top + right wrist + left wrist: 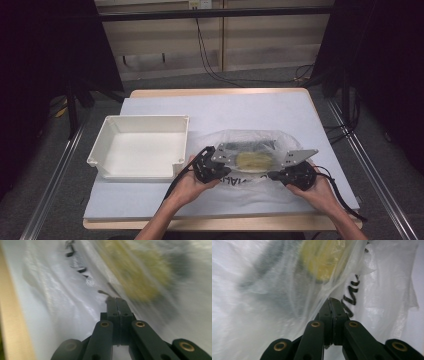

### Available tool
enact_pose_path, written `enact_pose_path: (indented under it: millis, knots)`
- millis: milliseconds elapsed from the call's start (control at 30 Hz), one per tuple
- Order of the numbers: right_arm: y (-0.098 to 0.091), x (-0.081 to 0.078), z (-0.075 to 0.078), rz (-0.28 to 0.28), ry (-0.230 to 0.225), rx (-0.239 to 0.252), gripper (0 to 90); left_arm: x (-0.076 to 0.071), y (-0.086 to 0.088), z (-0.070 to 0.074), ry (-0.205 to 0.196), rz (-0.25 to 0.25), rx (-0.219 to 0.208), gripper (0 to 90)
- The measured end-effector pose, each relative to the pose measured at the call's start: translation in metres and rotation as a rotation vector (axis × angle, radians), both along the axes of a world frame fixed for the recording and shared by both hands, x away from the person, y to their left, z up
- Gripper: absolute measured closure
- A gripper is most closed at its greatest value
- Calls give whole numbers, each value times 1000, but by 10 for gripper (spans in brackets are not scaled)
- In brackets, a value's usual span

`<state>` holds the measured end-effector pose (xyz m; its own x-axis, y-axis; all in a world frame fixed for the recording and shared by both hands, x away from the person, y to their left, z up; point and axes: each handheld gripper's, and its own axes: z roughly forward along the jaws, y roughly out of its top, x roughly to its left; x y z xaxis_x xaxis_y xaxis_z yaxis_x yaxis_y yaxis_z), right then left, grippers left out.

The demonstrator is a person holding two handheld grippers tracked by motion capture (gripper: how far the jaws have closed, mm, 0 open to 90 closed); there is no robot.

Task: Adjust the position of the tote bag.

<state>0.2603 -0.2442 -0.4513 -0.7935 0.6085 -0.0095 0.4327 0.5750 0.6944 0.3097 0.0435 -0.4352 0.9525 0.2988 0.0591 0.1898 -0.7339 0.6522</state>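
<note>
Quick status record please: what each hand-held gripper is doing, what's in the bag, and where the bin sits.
left hand-held gripper: shut on the plastic bag, pinching its near edge
right hand-held gripper: shut on the same near edge, farther right
bag contents: yellow item and something dark, seen through the film
white bin: left of the bag, on the table

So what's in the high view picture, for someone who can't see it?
Two hands hold the left gripper and right gripper, each pinching the near edge of a clear bag with something yellow inside. A white bin sits left of it.
</note>
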Motion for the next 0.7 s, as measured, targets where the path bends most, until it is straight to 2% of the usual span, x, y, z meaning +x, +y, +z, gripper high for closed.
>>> enact_pose_path:
  millis: [100,200,233,300,367,433,533,600,633,667,700]
  knots:
    - [-5,5,6,-35,-31,-22,900,5,2,5,-10,26,31,894]
    - [-10,9,11,-70,-47,-54,900,11,3,6,2,33,34,894]
    - [-12,11,12,-75,-41,-46,900,8,3,7,4,21,21,894]
    - [-11,11,13,-71,-49,-38,900,2,0,7,-5,-5,23,895]
    - [-8,12,11,-67,-48,-59,900,-1,-4,5,14,-42,33,895]
    - [-5,15,10,-74,-54,-78,900,-2,-10,2,25,-59,40,891]
    - [-3,17,9,-60,-42,-57,900,0,-15,-5,25,-65,64,881]
    - [-2,17,6,-45,-22,-49,900,3,-15,-11,48,-56,75,877]
    - [-1,17,3,-40,-20,-61,900,5,-15,-14,51,-42,84,877]
    - [0,17,-1,-32,-8,-62,900,6,-14,-17,61,-23,76,877]
    - [-1,16,-4,-37,-3,-72,900,8,-12,-20,65,-22,78,877]
